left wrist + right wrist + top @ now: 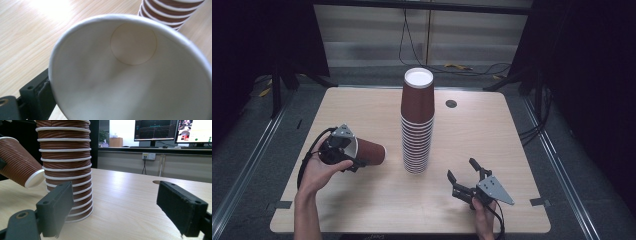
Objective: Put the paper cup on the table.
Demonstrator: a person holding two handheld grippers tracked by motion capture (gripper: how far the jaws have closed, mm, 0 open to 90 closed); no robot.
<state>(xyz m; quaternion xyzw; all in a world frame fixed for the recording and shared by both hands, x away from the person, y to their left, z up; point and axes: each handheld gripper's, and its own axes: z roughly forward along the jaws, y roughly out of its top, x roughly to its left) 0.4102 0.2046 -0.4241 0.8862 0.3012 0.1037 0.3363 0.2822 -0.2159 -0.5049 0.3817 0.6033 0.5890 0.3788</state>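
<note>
Wooden table with bare room near its edges, tall cup stack stood mid-table, one cup gripped sideways by left gripper, right gripper spread wide, nothing held.

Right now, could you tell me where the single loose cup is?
In the high view, the single cup lies sideways in the left gripper, left of the cup stack.

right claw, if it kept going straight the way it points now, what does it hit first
Probably nothing: the open right claw faces bare table, with the cup stack just left of its line. Its left finger might graze the stack; depth is unclear.
</note>
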